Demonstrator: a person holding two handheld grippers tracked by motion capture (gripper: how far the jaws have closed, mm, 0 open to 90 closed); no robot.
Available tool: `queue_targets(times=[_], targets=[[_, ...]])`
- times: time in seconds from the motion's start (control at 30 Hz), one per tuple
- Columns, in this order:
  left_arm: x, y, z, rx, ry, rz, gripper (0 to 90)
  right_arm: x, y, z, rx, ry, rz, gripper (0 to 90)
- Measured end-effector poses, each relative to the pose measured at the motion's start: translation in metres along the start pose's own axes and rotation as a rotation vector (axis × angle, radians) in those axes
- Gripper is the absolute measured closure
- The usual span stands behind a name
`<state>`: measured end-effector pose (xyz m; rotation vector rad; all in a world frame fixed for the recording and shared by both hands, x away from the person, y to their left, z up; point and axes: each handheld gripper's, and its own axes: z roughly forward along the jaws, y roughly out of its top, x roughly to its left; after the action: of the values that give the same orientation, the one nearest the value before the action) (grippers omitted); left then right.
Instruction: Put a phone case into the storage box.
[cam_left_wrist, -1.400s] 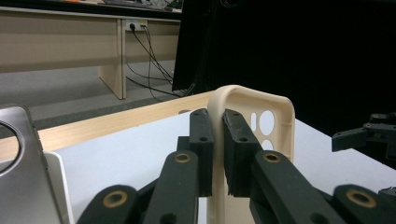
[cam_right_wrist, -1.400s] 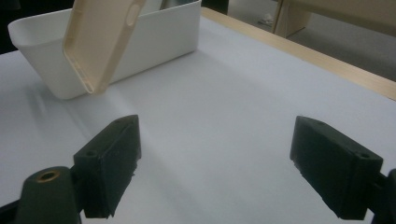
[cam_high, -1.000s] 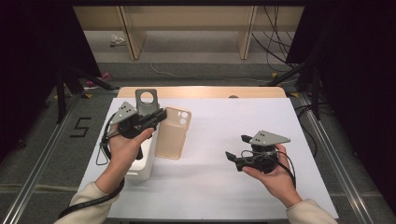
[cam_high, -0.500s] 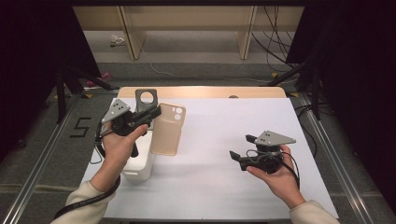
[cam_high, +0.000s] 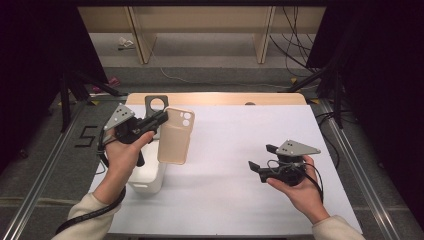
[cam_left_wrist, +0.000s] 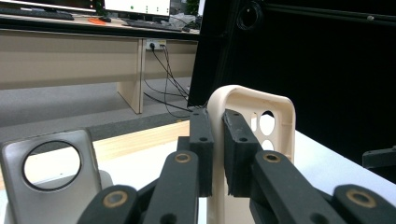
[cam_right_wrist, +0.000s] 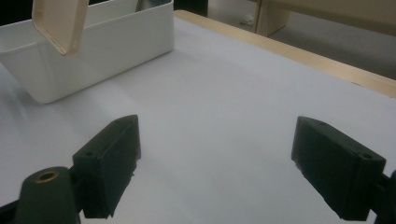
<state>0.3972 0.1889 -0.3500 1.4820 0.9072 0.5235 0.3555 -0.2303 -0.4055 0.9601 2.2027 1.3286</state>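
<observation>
Left gripper view, left gripper (cam_left_wrist: 214, 154) pinching beige phone case (cam_left_wrist: 261, 121) by its edge, case upright, camera holes topmost, right gripper (cam_high: 267, 161) spread, empty.

A beige phone case (cam_high: 175, 136) (camera cutouts near its top) is hanging upright, lifted clear above the table.

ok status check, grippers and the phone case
Left gripper shut on phone case, lifted off table. Right gripper open, empty. White bin below the case.
</observation>
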Motion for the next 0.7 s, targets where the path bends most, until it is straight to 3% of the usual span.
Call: queue_targets(times=[0.7], targets=[[0.016,0.008,-0.010,-0.025,0.033,-0.022,82.9,-0.007,-0.003,-0.006,-0.003,-0.018,0.025,16.4]])
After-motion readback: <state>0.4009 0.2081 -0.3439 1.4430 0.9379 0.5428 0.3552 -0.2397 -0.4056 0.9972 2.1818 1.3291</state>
